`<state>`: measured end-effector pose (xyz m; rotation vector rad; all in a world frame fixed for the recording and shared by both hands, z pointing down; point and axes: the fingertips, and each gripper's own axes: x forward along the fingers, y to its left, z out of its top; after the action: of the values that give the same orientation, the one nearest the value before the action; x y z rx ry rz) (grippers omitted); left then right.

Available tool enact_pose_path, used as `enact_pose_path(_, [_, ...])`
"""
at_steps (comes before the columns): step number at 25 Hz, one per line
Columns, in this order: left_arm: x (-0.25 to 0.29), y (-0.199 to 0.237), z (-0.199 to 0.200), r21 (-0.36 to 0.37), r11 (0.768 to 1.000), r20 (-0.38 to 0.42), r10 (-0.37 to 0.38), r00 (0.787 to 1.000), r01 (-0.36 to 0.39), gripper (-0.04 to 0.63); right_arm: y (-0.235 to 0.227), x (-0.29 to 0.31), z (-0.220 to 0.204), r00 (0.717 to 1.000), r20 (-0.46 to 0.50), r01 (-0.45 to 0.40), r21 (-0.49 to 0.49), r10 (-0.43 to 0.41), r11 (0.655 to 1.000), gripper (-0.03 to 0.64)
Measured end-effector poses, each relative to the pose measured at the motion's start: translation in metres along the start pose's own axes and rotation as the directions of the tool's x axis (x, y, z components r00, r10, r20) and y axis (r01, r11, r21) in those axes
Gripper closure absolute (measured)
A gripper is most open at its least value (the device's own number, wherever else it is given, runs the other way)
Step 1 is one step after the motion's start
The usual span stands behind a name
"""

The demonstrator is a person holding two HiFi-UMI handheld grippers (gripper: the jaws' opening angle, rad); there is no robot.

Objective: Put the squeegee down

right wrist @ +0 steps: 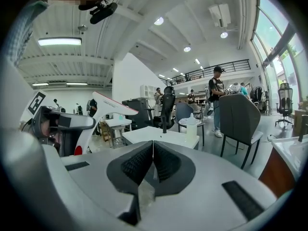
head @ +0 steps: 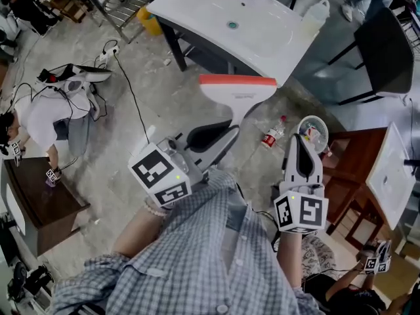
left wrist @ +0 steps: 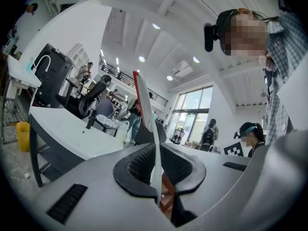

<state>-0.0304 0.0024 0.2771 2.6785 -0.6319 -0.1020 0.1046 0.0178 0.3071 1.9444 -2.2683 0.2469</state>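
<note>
Carrying seems the step in hand: above the cluttered room's floor [head: 164, 104], short of the near edge of the white surface [head: 216, 12], the squeegee [head: 237, 92] hangs midair, clamped in the left gripper [head: 224, 134]; the right gripper [head: 300, 140] is closed, empty. Next it needs lowering flat onto the surface, then release.

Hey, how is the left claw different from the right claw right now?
The left claw is clamped on the squeegee, gripping its thin white handle; the right claw is shut on nothing. In the head view the left claw slants toward the upper right, while the right claw points straight up the picture. Both carry marker cubes.
</note>
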Motion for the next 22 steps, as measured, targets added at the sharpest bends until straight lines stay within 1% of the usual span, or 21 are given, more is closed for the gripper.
enact_pose_path(3, [0.001,0.011,0.006,-0.003,1.0,-0.005,-0.02,1.0,0.02,0.561,0.003,0.009,0.004,1.0,0.0,0.02,-0.003,-0.02,1.0,0.607])
enact_pose_path(12, [0.011,0.041,0.018,0.019,0.996,-0.019,-0.089,0.996,0.089,0.561,0.011,0.032,0.008,0.997,0.018,0.08,-0.016,-0.08,0.997,0.607])
enact_pose_path(17, [0.009,0.056,0.027,0.016,0.994,-0.025,-0.105,0.994,0.106,0.561,0.02,0.046,0.014,0.996,0.018,0.09,-0.014,-0.089,0.996,0.607])
enact_pose_path(22, [0.003,0.052,0.025,0.027,0.993,-0.023,-0.119,0.993,0.119,0.561,0.025,0.045,0.012,0.996,0.023,0.085,-0.025,-0.084,0.996,0.607])
